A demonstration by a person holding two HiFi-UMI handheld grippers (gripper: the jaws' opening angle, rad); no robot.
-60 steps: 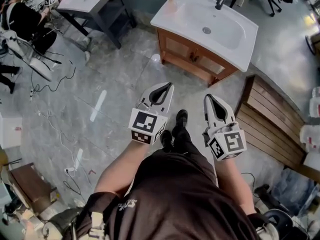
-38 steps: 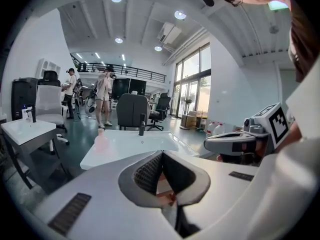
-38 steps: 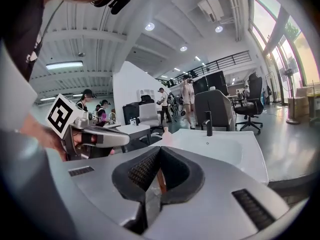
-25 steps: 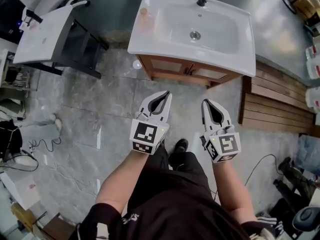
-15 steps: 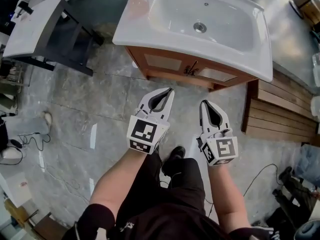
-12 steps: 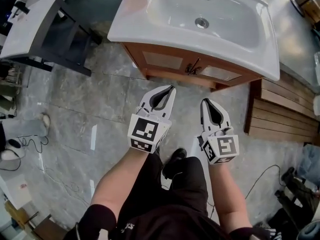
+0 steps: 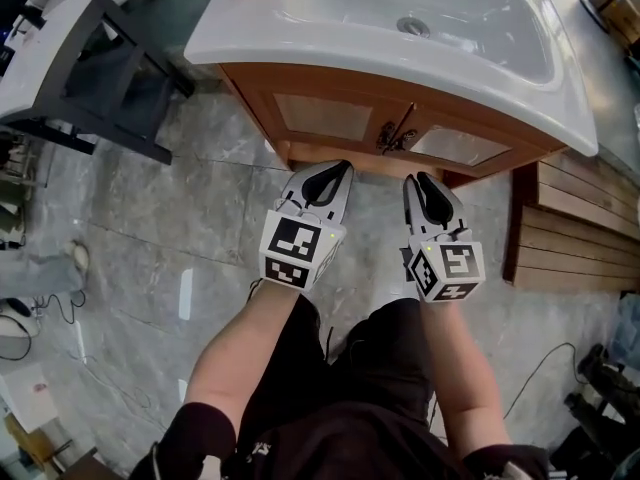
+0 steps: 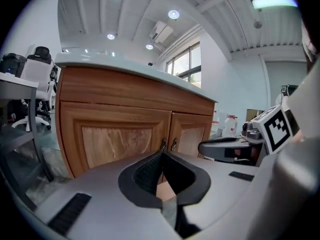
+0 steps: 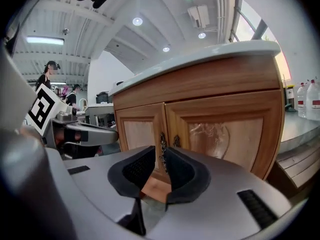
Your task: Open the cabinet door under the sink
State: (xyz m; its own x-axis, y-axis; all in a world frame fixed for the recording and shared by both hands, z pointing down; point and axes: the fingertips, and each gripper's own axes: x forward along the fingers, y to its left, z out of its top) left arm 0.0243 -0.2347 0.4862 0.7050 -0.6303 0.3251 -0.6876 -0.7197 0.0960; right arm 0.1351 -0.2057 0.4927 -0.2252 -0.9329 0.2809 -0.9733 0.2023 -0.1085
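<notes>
- cabinet doors shut under the white sink, dark handles at the centre seam
- right hand-held gripper just short of the handles, jaws opening with nothing between, likely lining up for a handle
- left hand-held gripper pressed together, empty, alongside
- cabinet's foot hidden behind both; handle shape unclear

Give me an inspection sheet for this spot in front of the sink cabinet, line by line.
Surface: white ceramic sink top, only its drain showing inside.
Job's things: wooden cabinet's two doors, both closed; dark metal handles at the centre seam.
Clutter: nothing seen before the cabinet.
Grippers: left claw shut, empty; right claw opening, nothing between its jaws, facing the handles, short of them.
Cables: thin black cable on the grey stone floor, right.
Surroundings: wooden slatted platform right; white-topped dark-framed table left.
</notes>
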